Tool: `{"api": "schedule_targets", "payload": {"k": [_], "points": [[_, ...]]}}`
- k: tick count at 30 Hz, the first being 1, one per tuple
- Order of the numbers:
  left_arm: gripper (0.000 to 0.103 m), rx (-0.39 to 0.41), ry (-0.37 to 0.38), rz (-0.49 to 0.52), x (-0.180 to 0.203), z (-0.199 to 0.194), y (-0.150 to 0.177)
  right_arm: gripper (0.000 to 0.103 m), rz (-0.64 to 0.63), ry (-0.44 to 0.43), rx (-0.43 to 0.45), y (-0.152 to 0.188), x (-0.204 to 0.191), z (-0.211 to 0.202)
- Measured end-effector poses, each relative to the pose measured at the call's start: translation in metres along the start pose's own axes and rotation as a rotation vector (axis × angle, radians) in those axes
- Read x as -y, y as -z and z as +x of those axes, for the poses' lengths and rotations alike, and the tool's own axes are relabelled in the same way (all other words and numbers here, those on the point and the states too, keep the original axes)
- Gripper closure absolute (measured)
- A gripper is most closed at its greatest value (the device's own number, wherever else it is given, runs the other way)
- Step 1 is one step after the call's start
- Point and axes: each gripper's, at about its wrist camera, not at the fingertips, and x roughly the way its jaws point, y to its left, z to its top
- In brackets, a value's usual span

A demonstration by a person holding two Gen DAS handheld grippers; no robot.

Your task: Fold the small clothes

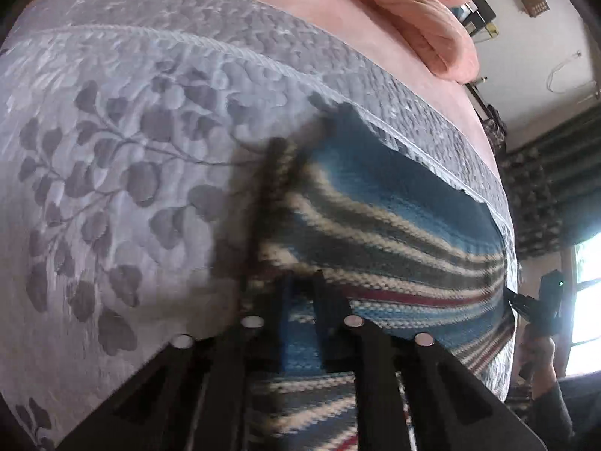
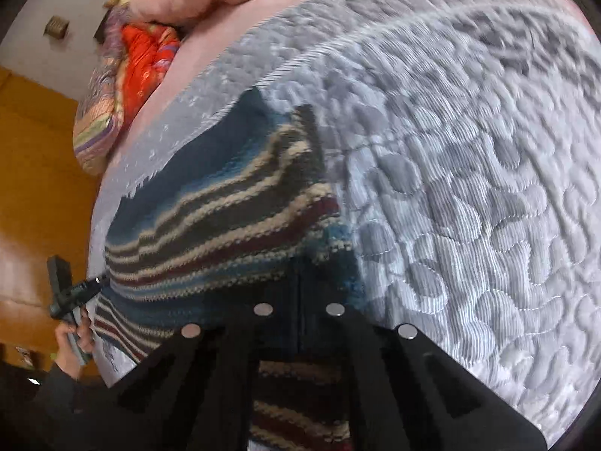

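Left gripper [image 1: 302, 300]: jaws narrowly parted, a fold of the striped knit [image 1: 394, 233] pinched between them. Right gripper [image 2: 298, 293]: jaws nearly together, clamped on the opposite edge of the knit [image 2: 210, 218]. Garment judged partly folded, lying on the quilt [image 1: 112, 188], near edge lifted by both; a further fold and smoothing judged outstanding. Open quilt is available on either side; pillow [image 1: 424, 22] and bedding [image 2: 146, 60] lie well apart.
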Motion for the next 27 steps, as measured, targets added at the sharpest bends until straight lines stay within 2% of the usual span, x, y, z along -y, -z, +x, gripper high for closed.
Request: {"api": "schedule_targets", "payload": {"k": [2,4,6,8,9,11,12,13,14,15,16,17,19,20,21,23,24,25,26,27], "points": [[0.09,0.02,0.014,0.011,0.008,-0.014,0.002,0.096,0.006,-0.014,0.005,0.002,-0.008,-0.01],[0.086,0.042,0.069,0.058,0.017,-0.036,0.011,0.095,-0.036,-0.066,0.017,0.012,-0.025,-0.03],[0.086,0.041,0.129,0.143,0.033,-0.056,0.033,0.095,-0.081,-0.085,0.012,0.034,-0.031,-0.048],[0.086,0.011,0.139,0.183,0.037,-0.06,0.061,0.095,-0.093,-0.062,0.005,0.051,-0.025,-0.052],[0.086,0.0,0.12,0.182,0.034,-0.057,0.068,0.095,-0.089,-0.019,-0.003,0.059,-0.015,-0.047],[0.087,-0.035,0.039,0.159,0.016,-0.036,0.082,0.101,-0.063,0.031,-0.021,0.063,0.0,-0.033],[0.09,-0.035,0.036,0.137,0.007,-0.03,0.084,0.102,-0.037,0.047,-0.021,0.061,0.011,-0.027],[0.096,-0.019,0.048,0.097,-0.004,-0.028,0.087,0.103,-0.026,0.064,-0.017,0.062,0.017,-0.025],[0.096,-0.011,0.072,0.058,-0.008,-0.03,0.09,0.103,-0.002,0.062,-0.018,0.06,0.019,-0.027],[0.093,-0.004,0.088,0.046,-0.007,-0.035,0.093,0.1,0.002,0.055,-0.018,0.061,0.016,-0.031],[0.086,0.007,0.115,0.054,-0.002,-0.042,0.095,0.096,-0.013,0.048,-0.009,0.062,0.01,-0.037],[0.084,0.014,0.154,0.082,0.007,-0.05,0.1,0.096,-0.035,0.045,0.003,0.066,0.004,-0.045],[0.082,0.013,0.178,0.13,0.017,-0.058,0.109,0.096,-0.052,0.026,0.01,0.073,-0.001,-0.051],[0.081,-0.001,0.158,0.139,0.016,-0.054,0.116,0.095,-0.048,0.029,0.002,0.079,0.003,-0.049],[0.081,-0.016,0.127,0.138,0.014,-0.048,0.12,0.1,-0.048,0.05,-0.007,0.082,0.008,-0.044],[0.084,-0.049,0.068,0.102,-0.003,-0.029,0.127,0.103,-0.042,0.092,-0.012,0.086,0.022,-0.035],[0.089,-0.047,0.082,0.075,-0.011,-0.028,0.129,0.103,-0.029,0.107,0.001,0.082,0.028,-0.035],[0.089,-0.046,0.101,0.048,-0.016,-0.029,0.127,0.103,-0.008,0.113,0.007,0.078,0.027,-0.037],[0.088,-0.042,0.113,0.034,-0.016,-0.034,0.127,0.103,-0.002,0.114,0.016,0.076,0.024,-0.042],[0.082,-0.042,0.122,0.037,-0.016,-0.038,0.129,0.097,-0.027,0.119,0.042,0.076,0.014,-0.051]]}}
